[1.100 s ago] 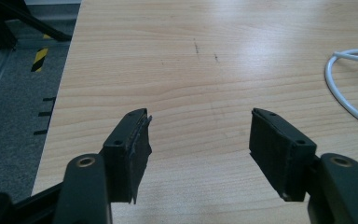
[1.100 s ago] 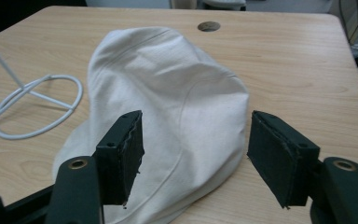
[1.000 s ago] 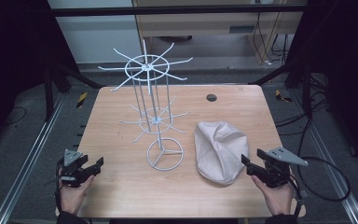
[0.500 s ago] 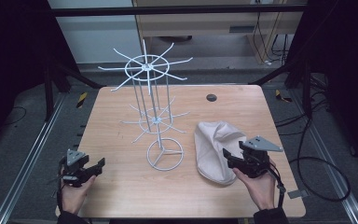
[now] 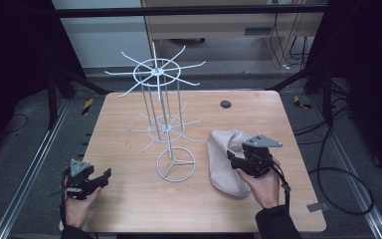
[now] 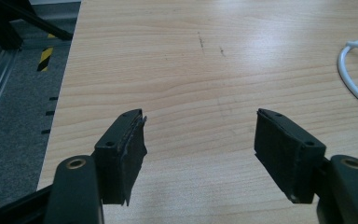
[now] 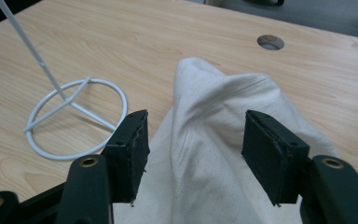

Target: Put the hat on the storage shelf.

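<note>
Two tongs, both wide open and empty. Right tongs [image 7: 193,154] straddle a raised fold of the cream cloth bag [image 5: 227,159] lying on the worktop [image 5: 129,199] beside the wire rack [image 5: 166,124]. Soft, light, limp; that fold looks the best place to pinch. Left tongs [image 6: 200,144] hover over bare wood.

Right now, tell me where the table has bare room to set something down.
Free: the near strip between the left tool and the wire rack's ring base; the far right corner beyond the small round hole. Crowded: the middle, under the wire rack arms, and the right, where the right tool hovers over the cream cloth.
</note>
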Available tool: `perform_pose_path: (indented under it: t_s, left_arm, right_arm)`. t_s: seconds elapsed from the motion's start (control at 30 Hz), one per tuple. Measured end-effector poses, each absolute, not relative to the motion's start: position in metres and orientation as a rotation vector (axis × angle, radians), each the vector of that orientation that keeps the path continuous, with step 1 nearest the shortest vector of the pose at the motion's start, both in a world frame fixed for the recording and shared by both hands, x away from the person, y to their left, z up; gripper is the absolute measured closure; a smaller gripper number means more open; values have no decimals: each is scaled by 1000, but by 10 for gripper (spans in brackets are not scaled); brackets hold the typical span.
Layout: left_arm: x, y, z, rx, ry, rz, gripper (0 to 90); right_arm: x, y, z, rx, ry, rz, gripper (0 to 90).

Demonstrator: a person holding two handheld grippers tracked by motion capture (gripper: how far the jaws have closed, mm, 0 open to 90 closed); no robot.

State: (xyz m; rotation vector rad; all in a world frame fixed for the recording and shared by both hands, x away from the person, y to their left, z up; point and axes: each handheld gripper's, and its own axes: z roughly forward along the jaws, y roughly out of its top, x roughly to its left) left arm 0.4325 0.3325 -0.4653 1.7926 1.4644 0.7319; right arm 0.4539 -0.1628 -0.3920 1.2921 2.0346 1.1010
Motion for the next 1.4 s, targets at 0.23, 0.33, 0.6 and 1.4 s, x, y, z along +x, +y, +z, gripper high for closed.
perform_pose_path:
  t_s: [0.23, 0.33, 0.6, 1.4]
  left_arm:
    - [433, 331, -466, 1797, 1460, 735, 334]
    - [433, 331, -466, 1801, 1462, 731, 335]
    - [434, 330, -467, 1806, 1465, 718, 336]
    - [436, 328, -468, 1819, 1464, 696, 339]
  right_arm:
    - [463, -155, -406, 1312, 2069, 1064, 436]
    - [466, -153, -412, 1314, 2081, 1052, 441]
    - [475, -148, -428, 1333, 2114, 985, 464]
    - [482, -145, -445, 1349, 2146, 846, 794]
